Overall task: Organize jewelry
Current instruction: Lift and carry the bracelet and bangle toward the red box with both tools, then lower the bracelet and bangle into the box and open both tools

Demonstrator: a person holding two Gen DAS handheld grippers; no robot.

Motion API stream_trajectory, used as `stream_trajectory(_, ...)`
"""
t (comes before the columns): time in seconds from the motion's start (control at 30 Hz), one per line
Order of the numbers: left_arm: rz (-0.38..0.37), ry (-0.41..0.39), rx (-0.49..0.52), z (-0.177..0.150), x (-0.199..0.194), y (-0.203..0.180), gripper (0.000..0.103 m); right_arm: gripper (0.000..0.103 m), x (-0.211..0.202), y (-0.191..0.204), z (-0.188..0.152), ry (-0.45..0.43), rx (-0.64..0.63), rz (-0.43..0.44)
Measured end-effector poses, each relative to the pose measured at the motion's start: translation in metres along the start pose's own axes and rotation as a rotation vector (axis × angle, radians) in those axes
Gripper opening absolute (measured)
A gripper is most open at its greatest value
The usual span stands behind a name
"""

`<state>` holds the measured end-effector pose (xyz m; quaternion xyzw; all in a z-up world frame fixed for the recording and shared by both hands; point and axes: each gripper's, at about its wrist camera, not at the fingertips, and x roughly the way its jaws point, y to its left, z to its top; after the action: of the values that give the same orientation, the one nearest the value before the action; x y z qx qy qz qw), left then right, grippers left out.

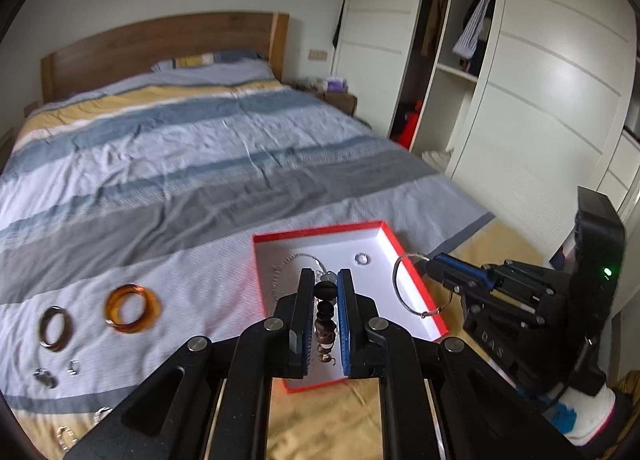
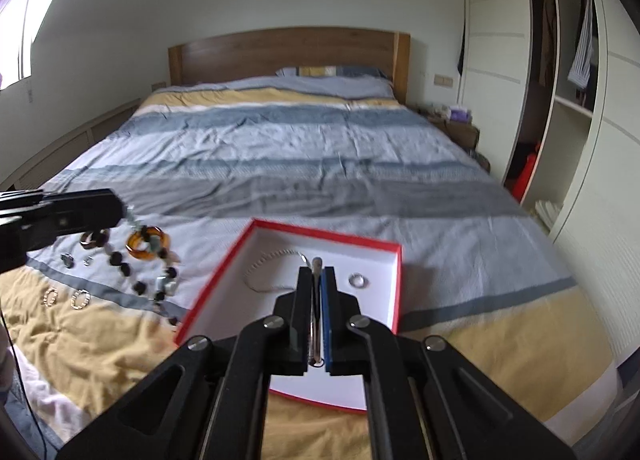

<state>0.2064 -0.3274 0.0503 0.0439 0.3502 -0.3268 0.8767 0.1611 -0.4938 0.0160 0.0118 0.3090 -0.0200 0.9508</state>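
Observation:
A red box with a white inside (image 1: 280, 256) (image 2: 372, 300) lies open on the bed, with a silver chain (image 2: 260, 264) and a small silver ring (image 1: 362, 258) (image 2: 357, 280) in it. My left gripper (image 1: 325, 274) (image 2: 120, 211) is shut on a strand of dark beads (image 1: 325, 312) (image 2: 117, 258), which hangs above the bedcover just left of the box. My right gripper (image 2: 318, 266) (image 1: 430, 262) is shut on a thin silver hoop bangle (image 1: 395, 280) (image 2: 316, 324), held over the box's right side.
On the bedcover left of the box lie an amber bangle (image 1: 132, 308) (image 2: 138, 250), a brown bangle (image 1: 56, 328), a small clasp (image 1: 73, 367) and two beaded rings (image 2: 80, 298). A white wardrobe (image 1: 540, 99) stands open to the right of the bed.

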Motion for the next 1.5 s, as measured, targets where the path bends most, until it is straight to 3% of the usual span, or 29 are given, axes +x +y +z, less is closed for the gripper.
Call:
stream_trajectory(0.27, -0.013, 0.102, -0.010, -0.017, 0.064, -0.001, 0.011, 0.004, 0.041, -0.004, -0.028, 0.068, 0.027, 0.063)
stream_trajectory(0.47, 0.006, 0.146, -0.023, -0.030, 0.091, 0.007, 0.011, 0.004, 0.055, -0.020, -0.037, 0.085, 0.056, 0.046)
stream_trajectory(0.87, 0.024, 0.202, -0.048, -0.046, 0.119, 0.015, 0.011, 0.005, 0.073, -0.043, -0.046, 0.117, 0.093, 0.013)
stream_trajectory(1.3, 0.045, 0.256, -0.058, -0.063, 0.131, 0.022, 0.011, 0.006, 0.085, -0.035, -0.065, 0.169, 0.091, 0.030)
stream_trajectory(1.5, 0.058, 0.248, -0.069, -0.062, 0.124, 0.022, 0.026, 0.011, 0.077, -0.036, -0.065, 0.169, 0.104, 0.023)
